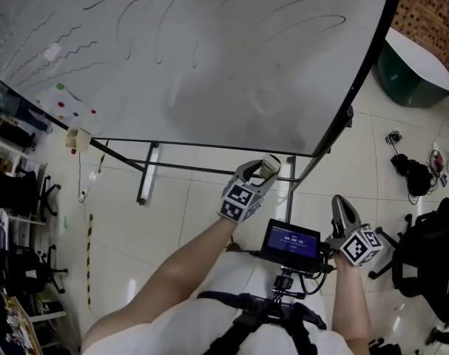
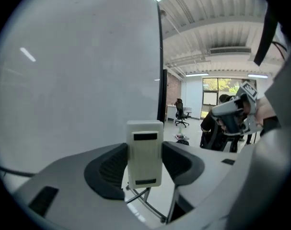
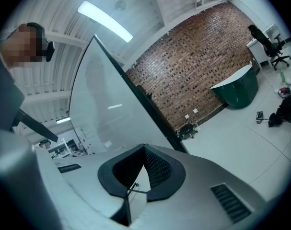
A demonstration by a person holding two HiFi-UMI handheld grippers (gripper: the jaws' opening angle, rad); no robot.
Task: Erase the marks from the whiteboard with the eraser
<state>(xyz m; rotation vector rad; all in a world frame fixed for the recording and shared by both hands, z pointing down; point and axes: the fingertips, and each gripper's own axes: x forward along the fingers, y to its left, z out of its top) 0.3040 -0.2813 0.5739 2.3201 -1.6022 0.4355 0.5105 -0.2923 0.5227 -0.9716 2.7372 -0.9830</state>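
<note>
The whiteboard point(image 1: 209, 72) fills the top of the head view, tilted, with thin black curved and wavy marks point(image 1: 181, 22) across its upper part. My left gripper point(image 1: 262, 174) is below the board's lower edge and is shut on the cream eraser point(image 1: 269, 166). In the left gripper view the eraser point(image 2: 145, 152) stands upright between the dark pads point(image 2: 106, 169), with the board's bare surface point(image 2: 78, 75) to its left. My right gripper point(image 1: 341, 207) hangs lower right, away from the board. Its jaws point(image 3: 144, 150) meet at the tips with nothing between them.
Black stand legs point(image 1: 146, 170) run under the board. A green tub with a white top point(image 1: 413, 69) sits far right, black bags point(image 1: 430, 254) and cables on the floor right, office chairs point(image 1: 21, 191) left. Coloured magnets point(image 1: 75, 109) dot the board's lower left corner. A small screen point(image 1: 291, 242) is mounted at my chest.
</note>
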